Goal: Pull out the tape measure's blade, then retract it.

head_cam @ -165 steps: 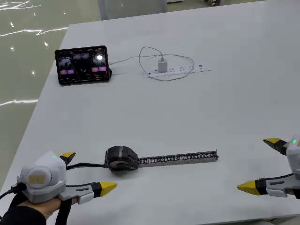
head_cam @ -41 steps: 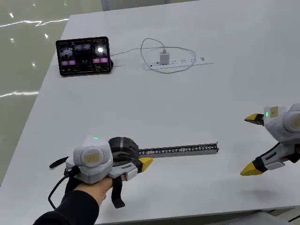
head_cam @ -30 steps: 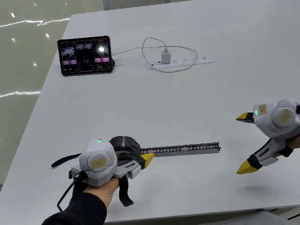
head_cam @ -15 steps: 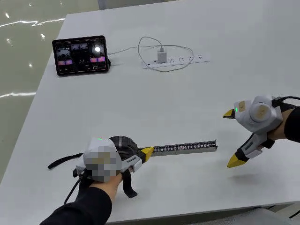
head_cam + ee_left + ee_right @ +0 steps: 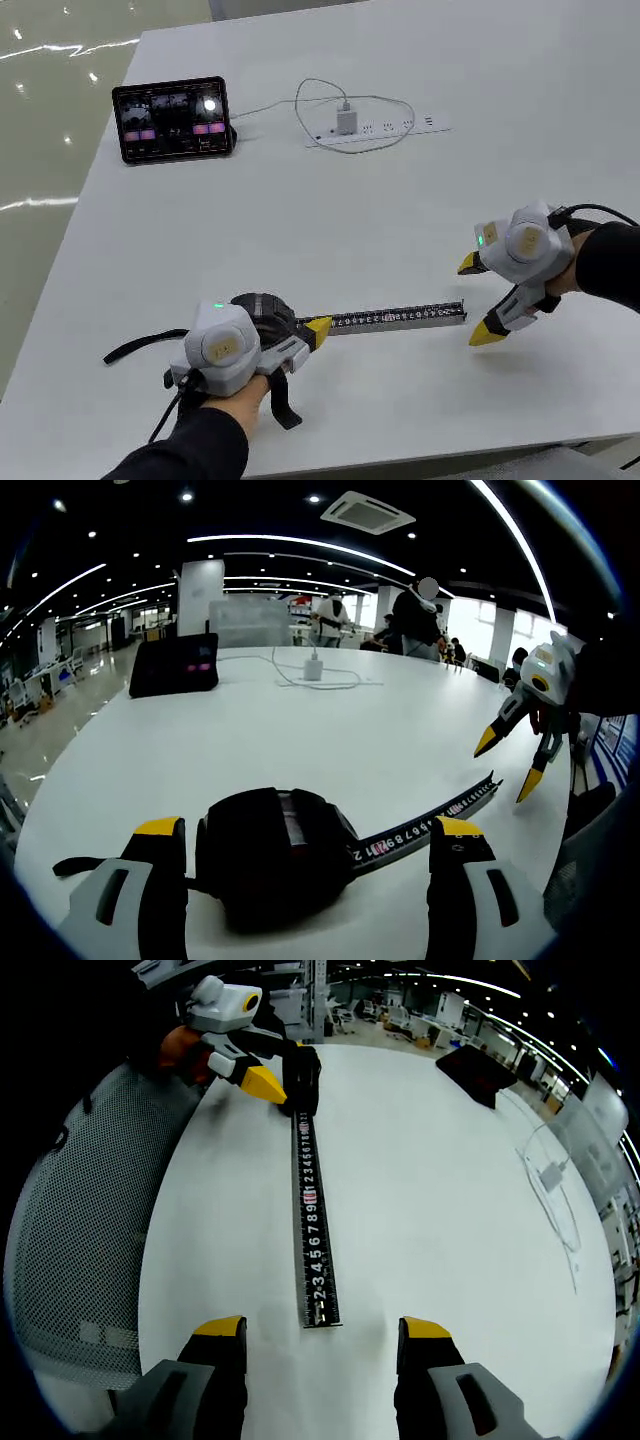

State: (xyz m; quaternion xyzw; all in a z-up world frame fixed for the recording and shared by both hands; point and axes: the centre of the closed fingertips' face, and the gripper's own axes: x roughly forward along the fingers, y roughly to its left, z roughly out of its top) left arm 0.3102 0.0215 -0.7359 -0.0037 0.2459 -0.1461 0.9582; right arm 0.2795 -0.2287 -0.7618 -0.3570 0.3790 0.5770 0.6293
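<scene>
In the head view the left gripper (image 5: 308, 830) covers part of the black tape measure case (image 5: 262, 308); jaw contact cannot be told. Count: one case, one blade (image 5: 395, 319), two grippers. The blade lies extended on the bench (image 5: 420, 210). Left jaws stand apart astride the case. The right gripper (image 5: 477, 300) jaws are also apart, near the blade tip.

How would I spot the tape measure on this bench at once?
Start at the big white table. Near its front edge, between two yellow-tipped grippers, lies the tape measure: a round black case straddled by the left gripper. Its numbered blade stretches flat toward the right gripper, unlike the tablet and power strip far behind.
</scene>
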